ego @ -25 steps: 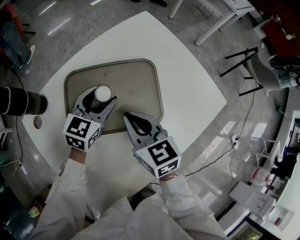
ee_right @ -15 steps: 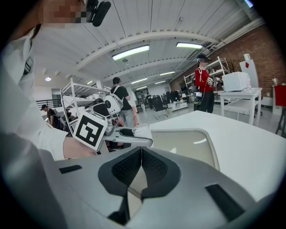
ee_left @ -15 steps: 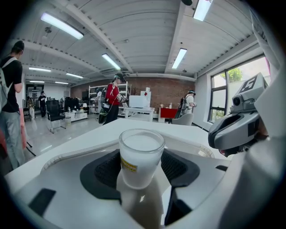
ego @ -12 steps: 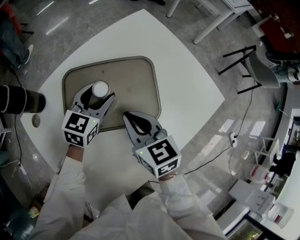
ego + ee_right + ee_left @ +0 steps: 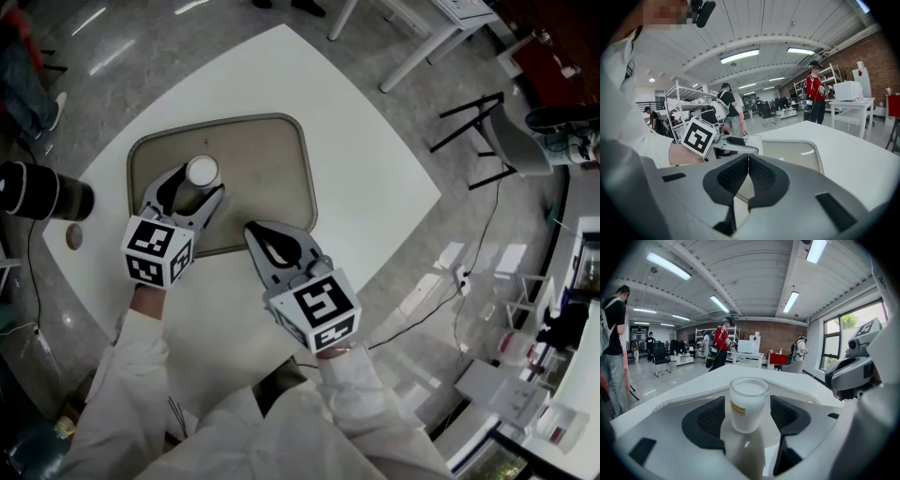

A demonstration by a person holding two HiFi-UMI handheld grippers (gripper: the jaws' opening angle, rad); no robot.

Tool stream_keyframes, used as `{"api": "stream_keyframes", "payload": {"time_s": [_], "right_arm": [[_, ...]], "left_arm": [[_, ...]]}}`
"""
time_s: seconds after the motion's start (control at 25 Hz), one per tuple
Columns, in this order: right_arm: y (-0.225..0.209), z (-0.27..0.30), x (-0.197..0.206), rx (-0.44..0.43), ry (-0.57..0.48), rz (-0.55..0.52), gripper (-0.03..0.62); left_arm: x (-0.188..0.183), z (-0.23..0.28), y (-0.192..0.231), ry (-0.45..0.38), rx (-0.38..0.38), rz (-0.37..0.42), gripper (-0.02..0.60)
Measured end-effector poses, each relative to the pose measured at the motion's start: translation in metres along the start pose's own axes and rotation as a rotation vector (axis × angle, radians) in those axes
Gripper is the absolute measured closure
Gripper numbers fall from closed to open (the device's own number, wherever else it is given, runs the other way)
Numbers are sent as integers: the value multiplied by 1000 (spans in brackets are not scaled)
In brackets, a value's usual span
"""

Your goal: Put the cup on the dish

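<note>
Cup (image 5: 748, 403): white tumbler, upright, long axis vertical – stands on the dish, in its near-left part

Dish (image 5: 272, 169): tan tray with rounded corners, flat on the white worktop (image 5: 366, 187); nothing but the cup on it

Left tongs (image 5: 195, 187): open; the jaws have just been opening, with the cup between them; in the left gripper view a sliver of space shows on the right side of the cup, the left pad stands just beside the wall, and neither appears to press

Key relation: the cup lies straight ahead of the left tongs, on their centre line and set back between the pads – one jaw on each side, so the only free way out is backward along the tongs' own line

Left hand pose: reaches over the near-left edge of the dish, tongs tilted a little downward toward the cup's lower half

Right tongs (image 5: 255, 232): closed on nothing, pads together; tip at the near edge of the dish, to the right of the cup and apart from it

Nearer hand: the left, by far – it brackets the cup; the right idles alongside

Task standing (judged): placement looks done, with the cup resting on the dish and only the withdrawal left

Risk (judged): a sideways drift on the way back could catch a pad on the wall and tip the tall cup
</note>
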State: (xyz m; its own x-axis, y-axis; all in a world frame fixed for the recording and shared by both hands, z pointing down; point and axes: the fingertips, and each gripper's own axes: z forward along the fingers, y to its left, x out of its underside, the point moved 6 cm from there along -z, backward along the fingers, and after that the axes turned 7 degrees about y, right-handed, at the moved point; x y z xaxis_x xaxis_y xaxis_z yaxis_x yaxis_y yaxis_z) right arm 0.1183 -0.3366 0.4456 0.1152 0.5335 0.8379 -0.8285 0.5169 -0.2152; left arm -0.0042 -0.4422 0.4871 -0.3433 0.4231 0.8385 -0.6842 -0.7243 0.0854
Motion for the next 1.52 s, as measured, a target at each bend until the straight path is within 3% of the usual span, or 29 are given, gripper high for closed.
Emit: {"api": "stream_keyframes", "payload": {"time_s": [0.36,0.72,1.04,1.28,1.52], "right_arm": [[28,-28,-18,-13,-42,-51,580],[51,-79,-46,22,-117,-129,580],[87,-114,-58,11,-187,-140,580],[115,-153,-60,-18,-240,-188,580],[142,-180,-39,-64,-241,-205,580]], "left_arm": [[-13,-46,-20,-15,-24,29,296],[-49,-121,-56,-143,-74,77,298],[-58,-183,-92,-214,-92,104,305],[-63,-225,-144,-256,-104,194,351],[-60,-264,-184,-304,-112,227,479]]}}
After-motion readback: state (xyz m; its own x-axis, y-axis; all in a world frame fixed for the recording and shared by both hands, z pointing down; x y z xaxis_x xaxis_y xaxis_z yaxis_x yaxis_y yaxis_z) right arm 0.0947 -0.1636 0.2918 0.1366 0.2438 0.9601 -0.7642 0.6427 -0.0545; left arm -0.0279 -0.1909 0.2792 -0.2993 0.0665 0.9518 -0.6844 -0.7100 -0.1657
